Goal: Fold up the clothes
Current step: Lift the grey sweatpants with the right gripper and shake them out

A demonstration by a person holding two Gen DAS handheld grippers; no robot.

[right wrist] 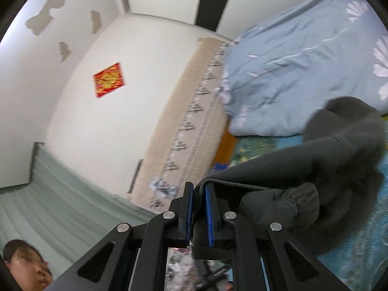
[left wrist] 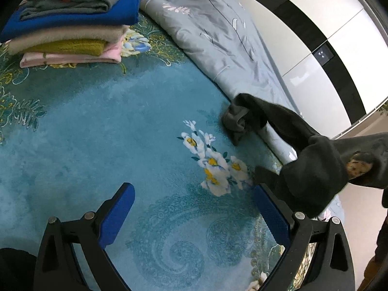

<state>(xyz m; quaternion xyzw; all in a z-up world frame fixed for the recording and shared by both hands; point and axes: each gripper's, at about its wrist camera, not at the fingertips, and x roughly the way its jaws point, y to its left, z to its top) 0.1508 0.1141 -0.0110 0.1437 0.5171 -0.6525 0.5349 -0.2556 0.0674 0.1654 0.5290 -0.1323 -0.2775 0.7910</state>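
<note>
Two tools, right tool (right wrist: 198,214) clamping dark garment (right wrist: 339,160), left tool (left wrist: 194,215) agape

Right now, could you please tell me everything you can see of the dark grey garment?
The dark grey garment looks like soft, thick fleece with a ribbed cuff. It is unfolded and bunched. The right tool is shut on one edge, lifting it over the teal floral blanket. In the left wrist view a sleeve end trails onto the pale blue quilt. The left tool is open, not gripping it.

Dark grey garment (right wrist: 327,169) hangs bunched, lifted above the teal blanket (left wrist: 97,133).
</note>
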